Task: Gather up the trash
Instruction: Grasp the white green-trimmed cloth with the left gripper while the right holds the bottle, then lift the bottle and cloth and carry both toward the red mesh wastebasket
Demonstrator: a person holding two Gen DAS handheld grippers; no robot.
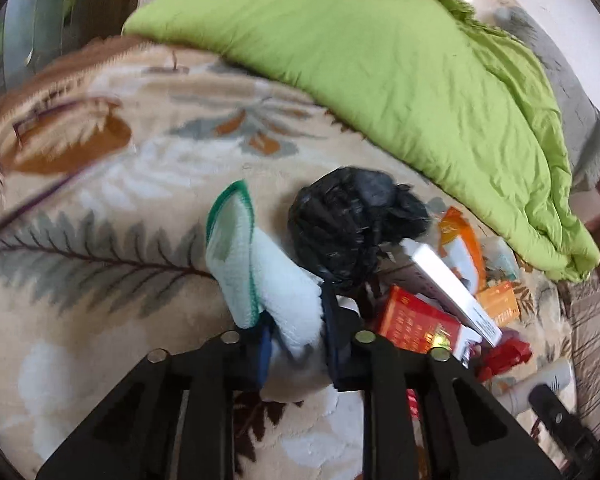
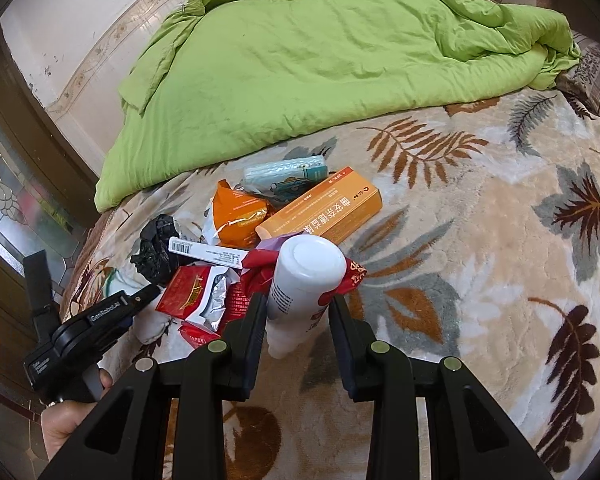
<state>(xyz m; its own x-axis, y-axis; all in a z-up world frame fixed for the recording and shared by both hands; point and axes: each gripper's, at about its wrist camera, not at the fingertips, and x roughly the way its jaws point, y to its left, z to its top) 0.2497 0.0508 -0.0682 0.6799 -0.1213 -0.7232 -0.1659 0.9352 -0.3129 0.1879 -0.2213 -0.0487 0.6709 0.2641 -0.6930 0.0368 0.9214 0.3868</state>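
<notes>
A pile of trash lies on the leaf-patterned blanket (image 2: 480, 240). My left gripper (image 1: 296, 320) is shut on a white cloth with a green edge (image 1: 256, 268), which stands up from the jaws. Beside it lie a crumpled black plastic bag (image 1: 352, 220), a red packet (image 1: 416, 320) and a white box (image 1: 452, 288). My right gripper (image 2: 298, 312) is shut on a white plastic bottle (image 2: 304, 280), its fingers on either side of the body. An orange box (image 2: 324, 212), an orange wrapper (image 2: 236, 216) and a tissue pack (image 2: 284, 172) lie beyond it.
A green quilt (image 2: 300, 60) is bunched across the far part of the bed. The left gripper's body (image 2: 80, 328) and the hand holding it show at the left of the right wrist view. A wall and a wooden door frame (image 2: 28, 128) stand at the left.
</notes>
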